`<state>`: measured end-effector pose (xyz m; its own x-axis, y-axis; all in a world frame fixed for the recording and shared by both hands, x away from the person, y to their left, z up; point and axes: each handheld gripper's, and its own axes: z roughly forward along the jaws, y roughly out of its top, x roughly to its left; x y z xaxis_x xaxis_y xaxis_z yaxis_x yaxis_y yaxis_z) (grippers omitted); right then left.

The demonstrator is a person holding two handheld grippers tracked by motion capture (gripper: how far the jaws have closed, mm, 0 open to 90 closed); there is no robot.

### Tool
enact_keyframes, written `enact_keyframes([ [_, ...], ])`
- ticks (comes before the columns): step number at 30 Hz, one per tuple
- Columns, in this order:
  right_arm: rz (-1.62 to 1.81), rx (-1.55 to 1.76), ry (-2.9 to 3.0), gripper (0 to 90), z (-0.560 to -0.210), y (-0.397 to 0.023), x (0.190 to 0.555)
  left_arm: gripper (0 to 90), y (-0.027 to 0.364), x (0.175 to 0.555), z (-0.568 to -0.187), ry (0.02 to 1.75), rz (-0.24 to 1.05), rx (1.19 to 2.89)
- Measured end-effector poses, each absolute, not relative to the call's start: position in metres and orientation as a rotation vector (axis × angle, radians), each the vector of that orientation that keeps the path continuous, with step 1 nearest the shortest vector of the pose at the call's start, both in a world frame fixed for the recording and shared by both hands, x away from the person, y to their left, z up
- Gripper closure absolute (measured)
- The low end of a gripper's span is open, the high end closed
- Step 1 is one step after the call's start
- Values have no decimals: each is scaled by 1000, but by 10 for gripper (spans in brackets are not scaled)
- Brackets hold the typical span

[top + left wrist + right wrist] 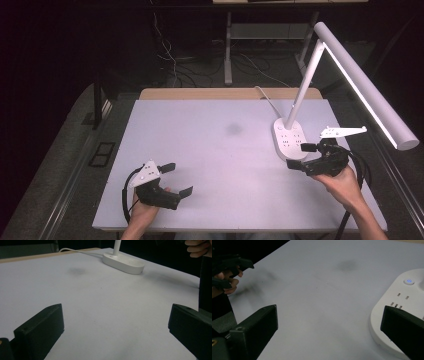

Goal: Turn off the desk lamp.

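Both grippers are spread wide and hold nothing. The left gripper [176, 178] hovers near the desk's [220, 150] front-left corner; the right gripper [301, 155] sits just beside the desk lamp's base [289, 138] near the right edge. Likely step — approaching the lit power button [409, 281]. Next calls for a precise, light press.

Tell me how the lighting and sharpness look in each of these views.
High view: the white table is bright under the desk lamp, surroundings nearly black. Left gripper view: soft overall, lamp base slightly blurred. Right gripper view: the left gripper at the edge looks dark and smeared, with faint shadows on the table beside it.
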<state>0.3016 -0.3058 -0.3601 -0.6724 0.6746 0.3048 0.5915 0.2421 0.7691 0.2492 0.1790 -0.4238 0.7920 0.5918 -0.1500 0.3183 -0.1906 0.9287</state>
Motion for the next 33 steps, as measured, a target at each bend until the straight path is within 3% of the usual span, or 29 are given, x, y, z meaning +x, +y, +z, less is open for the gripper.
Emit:
enact_keyframes([
  [33, 1345, 1314, 2381, 10, -363, -336, 372, 0, 181, 250, -424, 714, 291, 1792],
])
